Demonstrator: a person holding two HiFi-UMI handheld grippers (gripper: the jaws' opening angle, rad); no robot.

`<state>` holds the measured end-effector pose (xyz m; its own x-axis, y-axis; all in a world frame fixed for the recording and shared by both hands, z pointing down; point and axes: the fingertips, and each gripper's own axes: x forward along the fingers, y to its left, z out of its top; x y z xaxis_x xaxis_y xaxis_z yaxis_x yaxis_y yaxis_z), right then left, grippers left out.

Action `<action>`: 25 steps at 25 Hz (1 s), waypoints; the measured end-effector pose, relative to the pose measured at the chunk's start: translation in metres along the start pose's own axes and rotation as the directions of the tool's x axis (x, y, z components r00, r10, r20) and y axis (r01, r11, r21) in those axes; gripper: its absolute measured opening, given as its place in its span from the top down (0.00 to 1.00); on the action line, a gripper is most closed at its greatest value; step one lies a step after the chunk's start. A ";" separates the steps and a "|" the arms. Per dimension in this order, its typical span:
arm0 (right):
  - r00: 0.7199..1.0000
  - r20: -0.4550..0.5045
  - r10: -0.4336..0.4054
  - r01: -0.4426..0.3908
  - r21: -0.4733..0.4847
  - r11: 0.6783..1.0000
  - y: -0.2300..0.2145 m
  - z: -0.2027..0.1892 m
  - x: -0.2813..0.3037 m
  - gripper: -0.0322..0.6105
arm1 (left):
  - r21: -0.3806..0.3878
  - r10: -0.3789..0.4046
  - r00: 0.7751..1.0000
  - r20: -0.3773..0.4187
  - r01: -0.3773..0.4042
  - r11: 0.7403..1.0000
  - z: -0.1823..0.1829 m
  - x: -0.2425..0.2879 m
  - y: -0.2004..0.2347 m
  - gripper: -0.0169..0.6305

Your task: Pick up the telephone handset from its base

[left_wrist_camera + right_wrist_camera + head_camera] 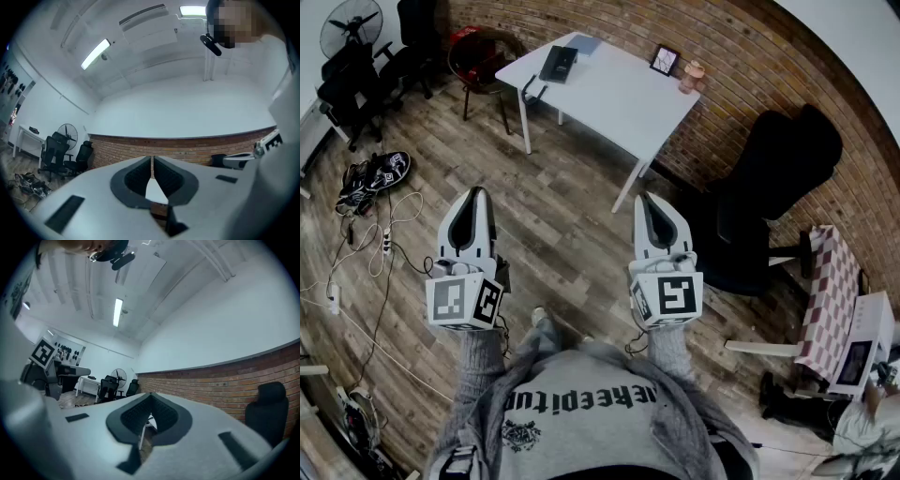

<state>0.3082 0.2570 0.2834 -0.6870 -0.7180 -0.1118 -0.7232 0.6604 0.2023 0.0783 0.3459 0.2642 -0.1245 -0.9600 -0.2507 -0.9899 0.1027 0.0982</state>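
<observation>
Jaws of left claw (475,195) and right claw (647,200) sit together, empty, above plank floor (567,239), white bench (619,89) far beyond.

— How are the two grippers held?
— Out in front of the chest, side by side and well apart. The left gripper (475,192) and right gripper (648,199) both point forward, tipped slightly up.
— And the jaws?
— Each pair meets at the tips, with nothing between.
— The arms?
— Both are bent, with grey knitted sleeves (478,352) running up behind each marker cube (464,300).
</observation>
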 end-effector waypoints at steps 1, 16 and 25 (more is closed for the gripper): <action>1.000 0.001 -0.001 0.001 -0.001 1.000 0.000 0.001 -0.002 0.95 | -0.001 0.004 1.000 -0.016 -0.004 1.000 0.002 -0.001 -0.003 0.94; 1.000 0.003 -0.023 0.023 -0.019 1.000 0.007 0.007 0.016 0.95 | -0.005 -0.013 0.999 -0.034 0.013 1.000 0.006 0.012 0.012 0.94; 0.997 0.039 -0.069 0.069 0.000 0.998 0.018 0.011 0.060 0.95 | 0.008 -0.054 0.998 0.030 0.054 0.999 0.005 0.044 0.054 0.94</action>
<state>0.2533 0.2284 0.2701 -0.6377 -0.7527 -0.1637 -0.7689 0.6092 0.1941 0.0185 0.3109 0.2538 -0.0727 -0.9558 -0.2848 -0.9956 0.0527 0.0772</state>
